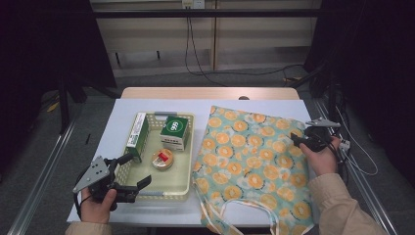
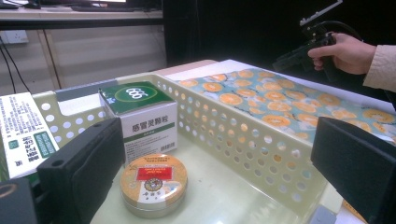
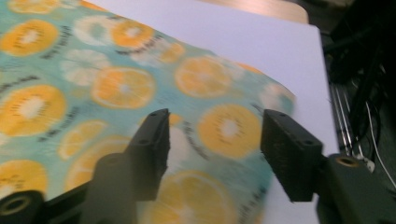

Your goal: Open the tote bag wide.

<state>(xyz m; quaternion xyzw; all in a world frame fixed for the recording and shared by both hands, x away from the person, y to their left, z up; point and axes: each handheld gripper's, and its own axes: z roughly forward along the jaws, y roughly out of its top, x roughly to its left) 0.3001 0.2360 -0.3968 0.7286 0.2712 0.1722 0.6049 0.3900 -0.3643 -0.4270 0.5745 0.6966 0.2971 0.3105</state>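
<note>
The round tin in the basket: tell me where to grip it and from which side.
Grip the tin across its low side wall, coming straight down from above. It lies flat, lid up, on the basket floor with free space all round, while the basket's walls probably block a sideways approach. The open left gripper hovers nearest.

A white-covered table (image 1: 147, 105) carries a pale yellow basket (image 1: 188, 147) beside a flat orange-print bag (image 1: 254, 161).
</note>
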